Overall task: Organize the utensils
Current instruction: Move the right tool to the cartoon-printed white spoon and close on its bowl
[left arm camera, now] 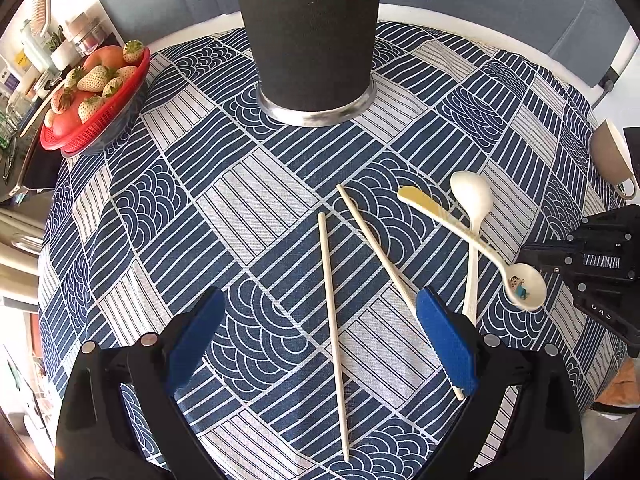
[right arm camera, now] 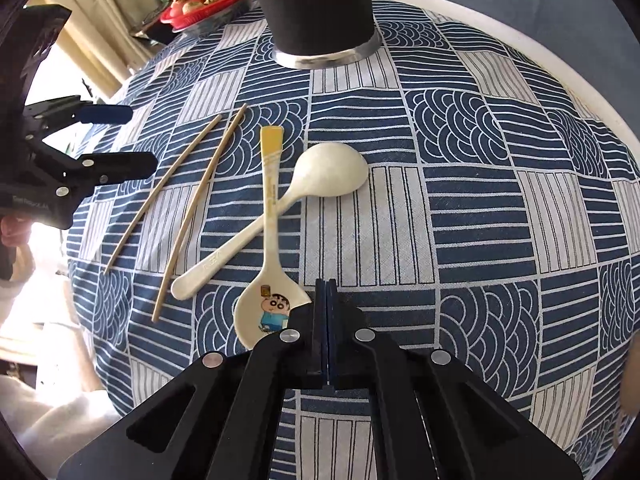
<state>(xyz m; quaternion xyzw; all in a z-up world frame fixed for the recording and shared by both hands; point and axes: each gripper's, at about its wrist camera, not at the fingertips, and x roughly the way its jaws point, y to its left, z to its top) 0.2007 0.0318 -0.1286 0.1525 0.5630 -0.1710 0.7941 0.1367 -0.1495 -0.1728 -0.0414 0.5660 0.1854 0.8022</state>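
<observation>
Two wooden chopsticks (left arm camera: 333,332) (left arm camera: 382,260) lie on the blue patterned tablecloth (left arm camera: 240,200), between the spread blue pads of my open left gripper (left arm camera: 322,344). To their right a plain white spoon (left arm camera: 472,196) and a cartoon-print spoon (left arm camera: 526,286) with a yellow handle lie crossed. In the right wrist view my right gripper (right arm camera: 325,284) is shut, pads pressed together with nothing visible between them, right at the right rim of the cartoon spoon (right arm camera: 260,316). The white spoon (right arm camera: 332,168) and chopsticks (right arm camera: 160,196) lie beyond it. A tall black cup (left arm camera: 312,40) stands at the far side.
A red basket (left arm camera: 80,136) of strawberries and fruit sits at the table's far left. A beige mug (left arm camera: 612,160) stands near the right edge. The table's white rim (right arm camera: 520,60) curves round behind. Shelves with jars stand beyond the basket.
</observation>
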